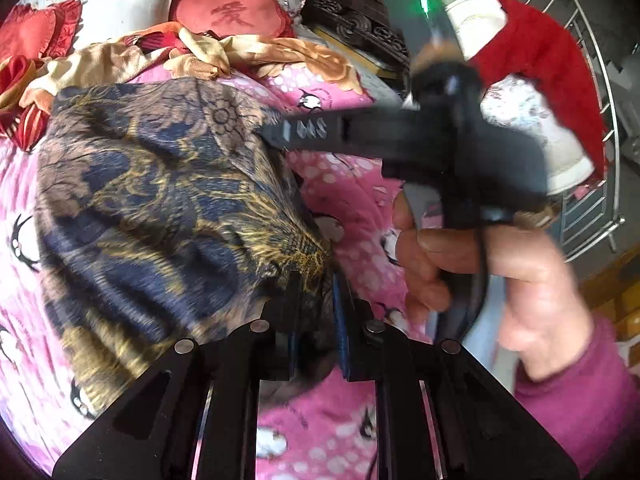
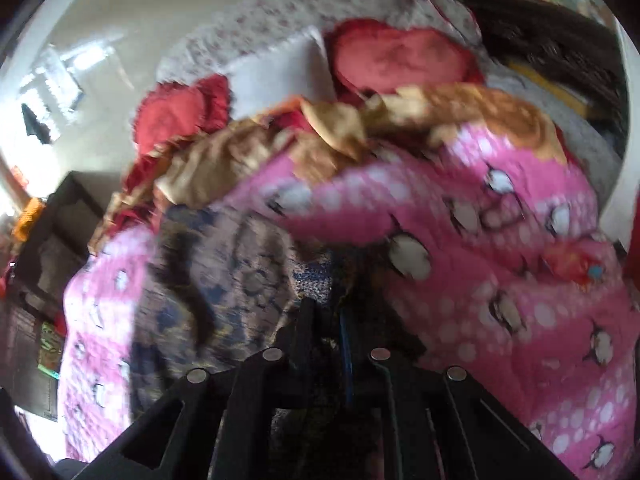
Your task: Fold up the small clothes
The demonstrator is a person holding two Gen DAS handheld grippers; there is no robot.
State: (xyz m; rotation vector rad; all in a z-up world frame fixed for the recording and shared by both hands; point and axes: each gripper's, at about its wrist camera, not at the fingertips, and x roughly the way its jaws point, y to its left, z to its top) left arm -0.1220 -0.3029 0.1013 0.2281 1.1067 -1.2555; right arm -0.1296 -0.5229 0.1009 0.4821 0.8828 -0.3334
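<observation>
A thin garment (image 1: 168, 184) printed in navy, gold and brown lies spread and rumpled on a pink penguin quilt (image 1: 348, 184). My left gripper (image 1: 316, 292) is at the garment's near right corner, its jaws narrow and shut on a fold of the cloth. The right gripper (image 1: 274, 133), held by a hand (image 1: 460, 256) in a magenta sleeve, reaches in from the right and pinches the garment's far right edge. In the blurred right wrist view the same garment (image 2: 240, 280) runs up between the fingers of the right gripper (image 2: 326, 320), which is shut on it.
Red heart cushions (image 1: 236, 12) and a white pillow (image 1: 128, 4) lie at the head of the bed beside a crumpled floral blanket (image 1: 248, 52). To the right are a metal rack (image 1: 588, 60) draped with red and white cloth, and a dark carved headboard (image 1: 352, 20).
</observation>
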